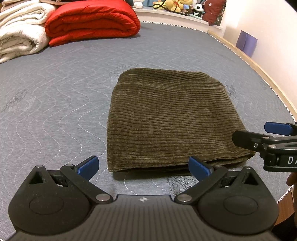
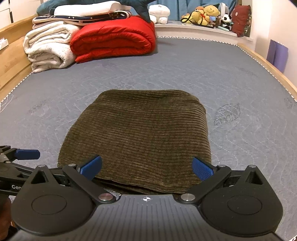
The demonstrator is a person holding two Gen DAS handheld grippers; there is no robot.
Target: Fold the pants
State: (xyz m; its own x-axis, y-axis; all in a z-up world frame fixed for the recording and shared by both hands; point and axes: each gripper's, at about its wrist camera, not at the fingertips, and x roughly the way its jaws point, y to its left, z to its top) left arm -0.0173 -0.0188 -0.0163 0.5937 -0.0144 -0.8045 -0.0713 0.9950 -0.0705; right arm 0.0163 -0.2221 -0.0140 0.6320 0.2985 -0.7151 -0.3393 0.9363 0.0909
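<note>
The olive-green corduroy pants (image 1: 167, 118) lie folded into a compact rectangle on the grey quilted mattress (image 1: 55, 92); they also show in the right wrist view (image 2: 139, 135). My left gripper (image 1: 143, 167) is open and empty, hovering just before the near edge of the bundle. My right gripper (image 2: 146, 168) is open and empty over the near edge of the bundle. The right gripper also shows at the right edge of the left wrist view (image 1: 259, 137), beside the bundle's near right corner. The left gripper shows at the left edge of the right wrist view (image 2: 20, 157).
A rolled red quilt (image 2: 113, 40) and folded white blankets (image 2: 48, 48) sit at the far left of the mattress. Plush toys (image 2: 207, 13) line a shelf behind. A wooden bed frame (image 2: 269, 63) runs along the right edge, with a purple object (image 2: 277, 55) by the wall.
</note>
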